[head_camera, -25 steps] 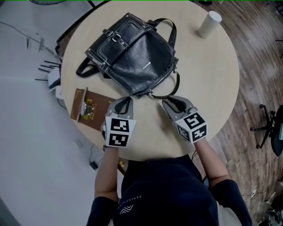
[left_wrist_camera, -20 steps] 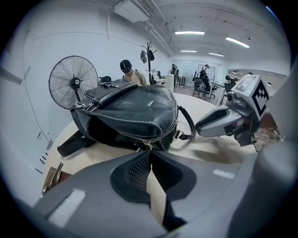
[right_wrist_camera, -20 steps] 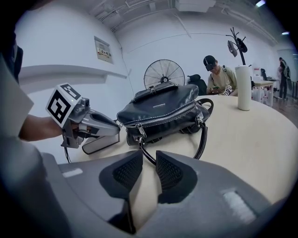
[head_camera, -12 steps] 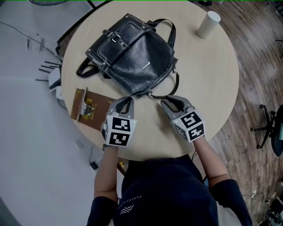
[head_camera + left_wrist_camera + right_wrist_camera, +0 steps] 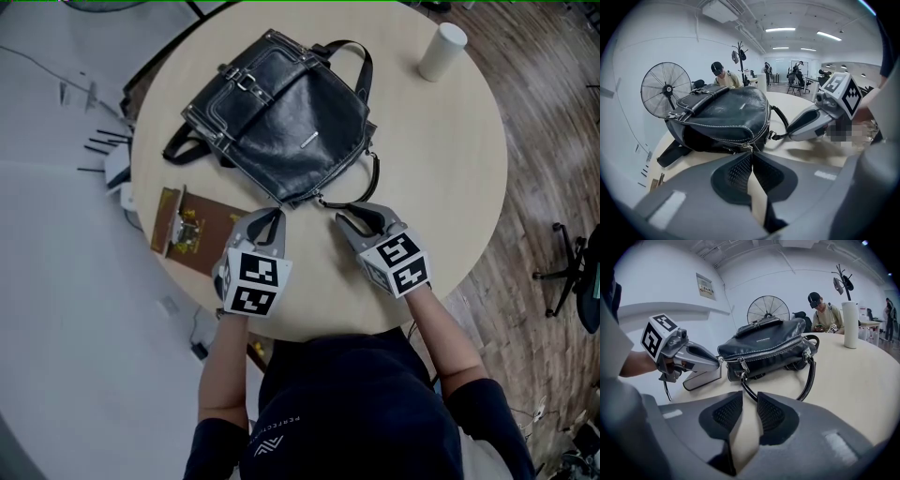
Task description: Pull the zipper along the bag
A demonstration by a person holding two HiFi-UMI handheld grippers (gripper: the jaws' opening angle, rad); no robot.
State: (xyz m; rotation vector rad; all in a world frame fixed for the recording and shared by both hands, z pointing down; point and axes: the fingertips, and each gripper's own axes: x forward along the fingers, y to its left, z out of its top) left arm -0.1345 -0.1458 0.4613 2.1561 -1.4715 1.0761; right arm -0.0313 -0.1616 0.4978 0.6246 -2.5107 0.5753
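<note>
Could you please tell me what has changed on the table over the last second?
The right gripper has edged left toward the black bag and its handle. Its jaws are opening, with the handle's loop at their tips but not gripped. The left gripper stayed shut at the bag's near corner. The bag, booklet and white cylinder have not moved.

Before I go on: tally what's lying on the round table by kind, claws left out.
Black leather bag: 1
White cylinder: 1
Flat brown item: 1
Total: 3
</note>
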